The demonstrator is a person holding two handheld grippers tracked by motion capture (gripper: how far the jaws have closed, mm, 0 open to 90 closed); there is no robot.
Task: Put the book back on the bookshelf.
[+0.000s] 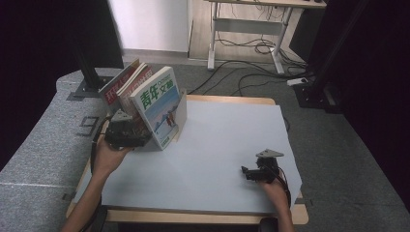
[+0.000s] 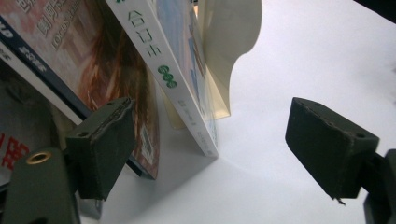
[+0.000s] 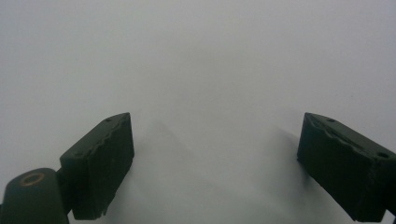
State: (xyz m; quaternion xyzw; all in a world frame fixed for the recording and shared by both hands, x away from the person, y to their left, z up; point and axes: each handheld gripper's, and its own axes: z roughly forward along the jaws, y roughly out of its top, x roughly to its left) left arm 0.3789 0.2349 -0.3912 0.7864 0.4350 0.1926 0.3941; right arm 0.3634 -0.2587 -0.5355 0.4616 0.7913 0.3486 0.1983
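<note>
Left tool [image 1: 126, 131] sits at the leaning books [image 1: 145, 96] against the bookend [image 2: 229, 42], far-left of the surface [image 1: 217, 145]; jaws spread, gripping nothing. Right tool [image 1: 251, 173] idle, also spread, empty. Looks like book straightening; next: push the white-spined book [image 2: 182, 88] upright.

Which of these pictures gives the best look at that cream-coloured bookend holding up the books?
The left gripper view: the bookend is close and sharp there, its curved upright plate standing behind the white-spined book. The high view shows the bookend small, as a thin edge at the right of the leaning row. The right gripper view faces bare white table.
</note>
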